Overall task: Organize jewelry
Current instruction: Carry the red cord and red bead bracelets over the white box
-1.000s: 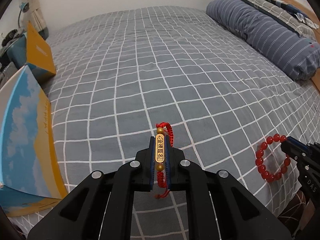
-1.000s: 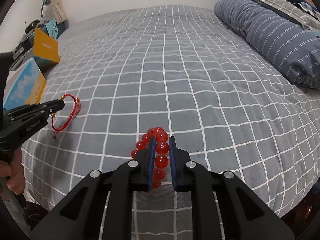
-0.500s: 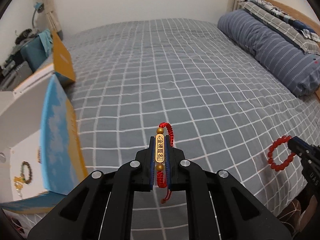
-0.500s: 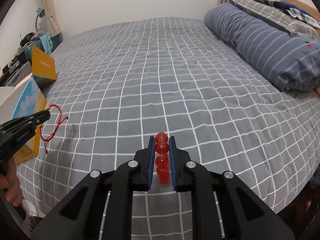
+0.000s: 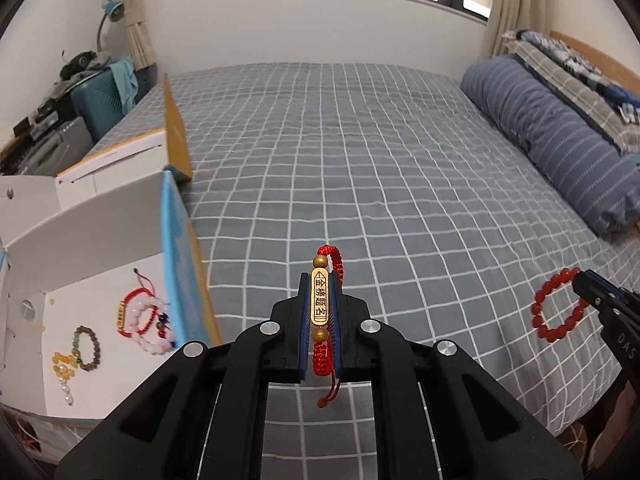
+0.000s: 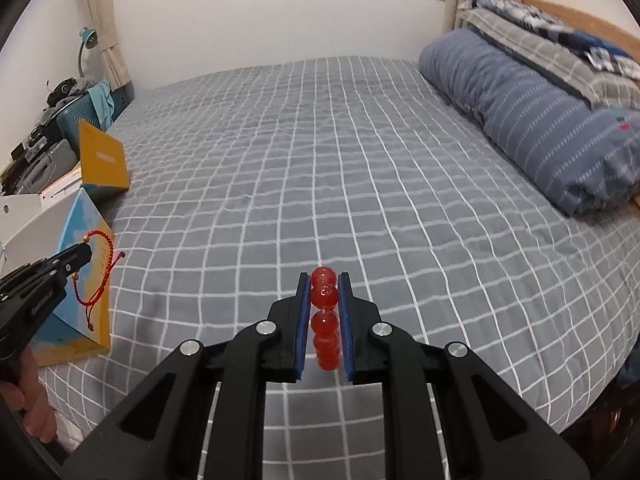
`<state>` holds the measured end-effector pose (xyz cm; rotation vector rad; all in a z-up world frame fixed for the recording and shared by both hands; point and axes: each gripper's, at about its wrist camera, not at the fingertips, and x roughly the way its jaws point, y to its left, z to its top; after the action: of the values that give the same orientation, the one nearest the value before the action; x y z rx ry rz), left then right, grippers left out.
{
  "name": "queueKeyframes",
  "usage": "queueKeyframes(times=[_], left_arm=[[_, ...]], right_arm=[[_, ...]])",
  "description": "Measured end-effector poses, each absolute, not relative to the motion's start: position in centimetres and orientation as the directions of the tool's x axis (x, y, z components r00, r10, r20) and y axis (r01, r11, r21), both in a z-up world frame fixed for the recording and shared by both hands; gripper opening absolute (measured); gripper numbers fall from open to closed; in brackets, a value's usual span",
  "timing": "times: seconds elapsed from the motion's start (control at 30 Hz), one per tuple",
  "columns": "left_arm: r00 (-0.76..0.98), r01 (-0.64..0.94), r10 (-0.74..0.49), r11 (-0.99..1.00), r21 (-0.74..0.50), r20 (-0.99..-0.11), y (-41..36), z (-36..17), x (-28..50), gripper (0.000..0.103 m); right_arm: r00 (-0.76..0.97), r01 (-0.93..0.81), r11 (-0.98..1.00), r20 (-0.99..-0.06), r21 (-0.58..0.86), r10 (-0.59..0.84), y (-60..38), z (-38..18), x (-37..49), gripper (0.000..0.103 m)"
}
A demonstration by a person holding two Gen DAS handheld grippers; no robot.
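Jewelry: several bracelets [image 5: 146,322] already in box [image 5: 104,240]. Left gripper [image 5: 320,312] clamped on cord bracelet [image 5: 320,304], right gripper [image 6: 325,312] on bead bracelet [image 6: 325,296], both above bed [image 5: 360,160]; two left to deposit.

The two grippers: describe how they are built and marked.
Both the left gripper and the right gripper are matte black plastic, with angular cut-out linkages, round silver pivot screws and blue-padded fingers. Pale lettering runs along each body's side. No cables or sleeves show.
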<state>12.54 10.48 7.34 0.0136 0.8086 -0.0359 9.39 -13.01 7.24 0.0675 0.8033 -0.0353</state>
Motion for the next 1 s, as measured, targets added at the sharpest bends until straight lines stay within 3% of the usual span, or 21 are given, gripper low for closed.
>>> queueKeyframes(times=[1.0], left_arm=[[0.696, -0.287, 0.196, 0.958, -0.018, -0.691, 30.1, 12.0, 8.8, 0.008]], right_arm=[[0.738, -0.223, 0.974, -0.659, -0.035, 0.145, 9.2, 12.6, 14.3, 0.013]])
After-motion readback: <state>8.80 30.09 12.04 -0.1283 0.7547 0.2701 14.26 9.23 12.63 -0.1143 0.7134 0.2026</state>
